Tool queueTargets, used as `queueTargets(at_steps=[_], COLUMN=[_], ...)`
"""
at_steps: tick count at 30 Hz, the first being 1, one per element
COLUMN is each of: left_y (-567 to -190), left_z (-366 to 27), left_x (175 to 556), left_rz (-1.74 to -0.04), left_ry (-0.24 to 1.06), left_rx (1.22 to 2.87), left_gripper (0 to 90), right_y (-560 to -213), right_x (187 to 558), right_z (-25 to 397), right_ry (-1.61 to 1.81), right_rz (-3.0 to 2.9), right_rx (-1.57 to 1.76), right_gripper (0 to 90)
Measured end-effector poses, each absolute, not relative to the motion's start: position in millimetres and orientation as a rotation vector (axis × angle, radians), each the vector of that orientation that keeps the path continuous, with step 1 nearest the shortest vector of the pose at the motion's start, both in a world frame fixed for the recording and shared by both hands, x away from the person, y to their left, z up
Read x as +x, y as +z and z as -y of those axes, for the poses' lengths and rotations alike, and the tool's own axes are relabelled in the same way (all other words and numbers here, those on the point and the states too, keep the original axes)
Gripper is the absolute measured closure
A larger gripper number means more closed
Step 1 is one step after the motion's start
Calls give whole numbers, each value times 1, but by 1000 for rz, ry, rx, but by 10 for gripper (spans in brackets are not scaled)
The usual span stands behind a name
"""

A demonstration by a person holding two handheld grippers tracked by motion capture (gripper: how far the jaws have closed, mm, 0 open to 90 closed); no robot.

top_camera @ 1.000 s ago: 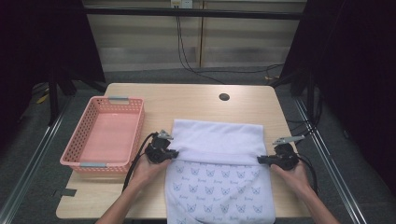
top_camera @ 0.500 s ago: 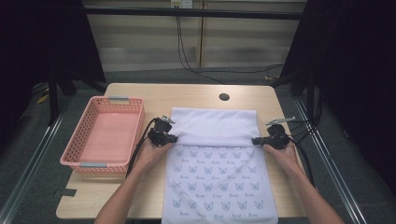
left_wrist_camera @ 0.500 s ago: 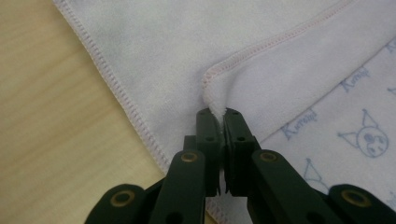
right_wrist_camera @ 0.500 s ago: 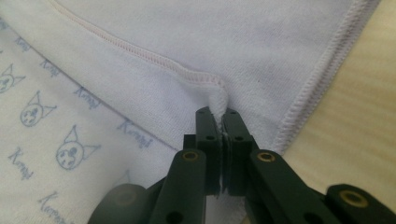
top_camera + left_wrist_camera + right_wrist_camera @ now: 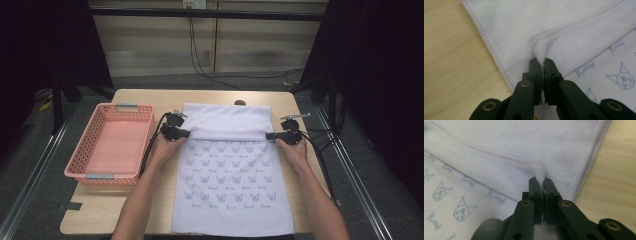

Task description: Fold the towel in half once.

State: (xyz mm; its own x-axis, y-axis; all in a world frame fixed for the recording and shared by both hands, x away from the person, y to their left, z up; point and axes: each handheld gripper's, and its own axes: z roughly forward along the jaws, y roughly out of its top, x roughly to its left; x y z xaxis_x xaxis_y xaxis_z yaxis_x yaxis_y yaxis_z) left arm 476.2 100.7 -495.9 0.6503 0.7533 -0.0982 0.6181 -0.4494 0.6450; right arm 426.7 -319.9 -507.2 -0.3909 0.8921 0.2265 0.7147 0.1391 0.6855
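White towel with a blue cat-head print lies flat on the wooden table, its near end at the table's near edge, its far part plain white. Upper layer is folded over; the hemmed fold edge runs across the towel between the two grippers.

Left gripper sits at the towel's left side on that fold line, held in the person's left hand. In the left gripper view its jaws are pressed together, pinching the left corner of the folded layer right at the tips; the pinched cloth bunches up just beyond the tips, and the pink-stitched hem runs away up-right from there. Bottom layer's stitched edge passes left of the jaws, bare wood beside it.

Right gripper sits at the towel's right side, same fold line, in the right hand. In the right gripper view its jaws are also closed, pinching the right corner of the folded layer at the tips; the hem runs off up-left, printed cloth lies to the left of the jaws, and the lower layer's edge and wood to the right.

Pink plastic basket stands on the table left of the towel, just beside the left hand, not touching the cloth. Black cables trail from both grippers.
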Motion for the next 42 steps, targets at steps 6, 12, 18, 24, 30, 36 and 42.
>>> queueTargets(at_steps=[6, 12, 18, 24, 30, 36, 42], left_y=[-497, -476, -438, -410, -397, -370, -346], left_z=[-104, -106, -112, -123, -131, -143, -151], left_x=[482, 475, 463, 439, 411, 384, 352], left_rz=[-1068, -1035, -960, -900, -850, -768, -698], left_ry=[239, 236, 254, 229, 220, 226, 235], left_rx=[2178, 2154, 2074, 1956, 1919, 1884, 1856], left_gripper=[863, 860, 861, 862, 866, 866, 866], right_y=[-509, -491, -453, -420, -404, -386, -367], right_x=[437, 432, 424, 401, 375, 352, 318], right_z=[315, 324, 335, 341, 344, 346, 346], right_ry=[1089, 1211, 1319, 1411, 1467, 1509, 1559], right_rz=[-2124, -2093, -2030, -1992, -2006, -2057, -2068], right_rx=[1598, 1543, 1475, 1369, 1306, 1281, 1210], right_gripper=[879, 878, 878, 875, 876, 876, 876])
